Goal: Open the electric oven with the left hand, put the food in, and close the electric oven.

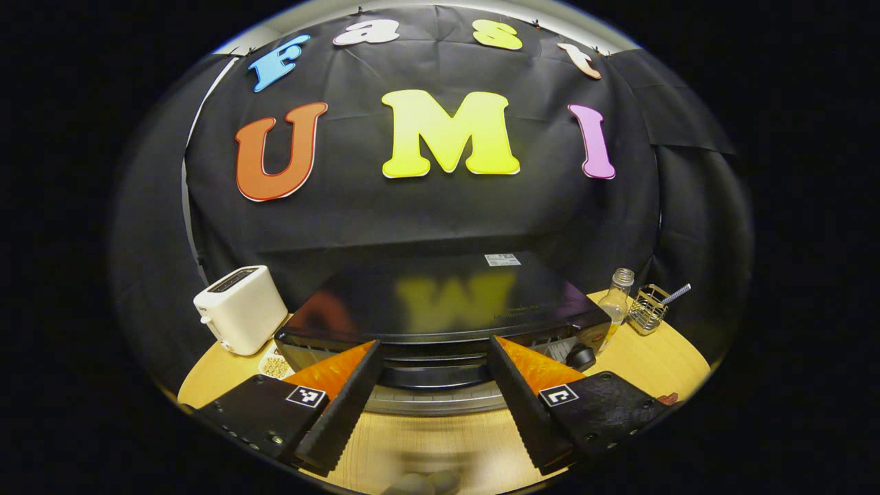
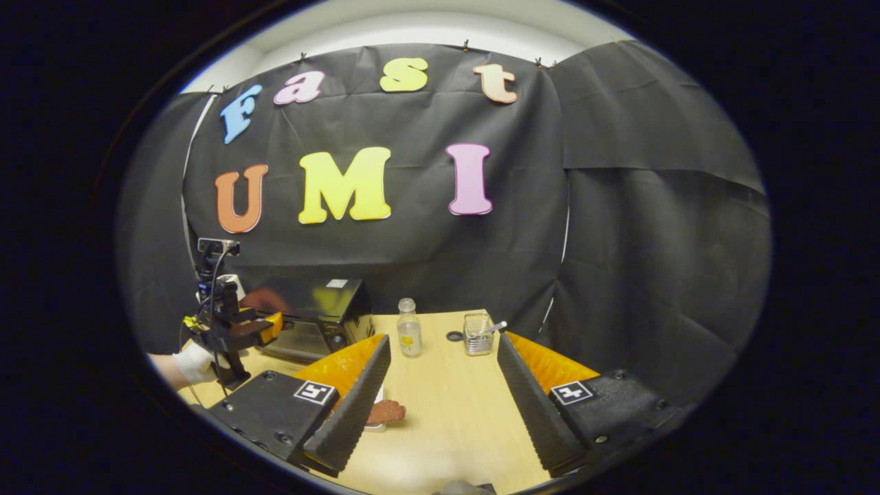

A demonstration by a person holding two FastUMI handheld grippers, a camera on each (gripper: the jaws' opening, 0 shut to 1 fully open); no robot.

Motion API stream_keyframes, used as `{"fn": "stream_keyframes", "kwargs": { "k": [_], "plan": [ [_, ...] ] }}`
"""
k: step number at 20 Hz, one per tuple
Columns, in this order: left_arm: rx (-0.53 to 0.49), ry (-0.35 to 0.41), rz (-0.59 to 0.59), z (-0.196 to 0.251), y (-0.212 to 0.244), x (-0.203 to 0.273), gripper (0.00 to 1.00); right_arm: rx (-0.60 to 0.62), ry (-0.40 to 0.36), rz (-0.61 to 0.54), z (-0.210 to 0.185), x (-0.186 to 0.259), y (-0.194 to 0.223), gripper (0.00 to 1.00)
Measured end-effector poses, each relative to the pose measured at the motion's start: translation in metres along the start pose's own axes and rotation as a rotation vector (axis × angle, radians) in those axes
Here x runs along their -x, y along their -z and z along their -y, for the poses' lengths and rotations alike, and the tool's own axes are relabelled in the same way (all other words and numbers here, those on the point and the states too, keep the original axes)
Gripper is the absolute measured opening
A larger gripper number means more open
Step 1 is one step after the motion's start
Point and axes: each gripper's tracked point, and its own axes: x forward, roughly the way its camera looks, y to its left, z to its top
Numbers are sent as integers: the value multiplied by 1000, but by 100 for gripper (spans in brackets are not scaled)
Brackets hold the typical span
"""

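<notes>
A light wooden worktop carries a black electric oven at centre, a white toaster at its nine o'clock, a clear glass bottle and wire holder at three o'clock, and reddish food on a small plate.

Black cloth hangs creased as the booth's wall from nine to three o'clock, a pale ceiling strip shows at twelve, and a light wooden bench lies at six.
</notes>
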Motion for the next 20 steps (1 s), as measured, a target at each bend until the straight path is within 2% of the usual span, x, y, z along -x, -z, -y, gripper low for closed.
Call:
{"fn": "stream_keyframes", "kwargs": {
  "k": [15, 17, 20],
  "plan": [
    [9, 18, -103, 8, 83, 71, 97, 18, -31, -63, 0, 30, 43, 99],
    [11, 18, -123, 10, 97, 77, 97, 25, -30, -71, 0, 34, 48, 96],
    [30, 19, -162, 12, 121, 85, 97, 22, -38, -95, -2, 40, 54, 99]
  ]
}}
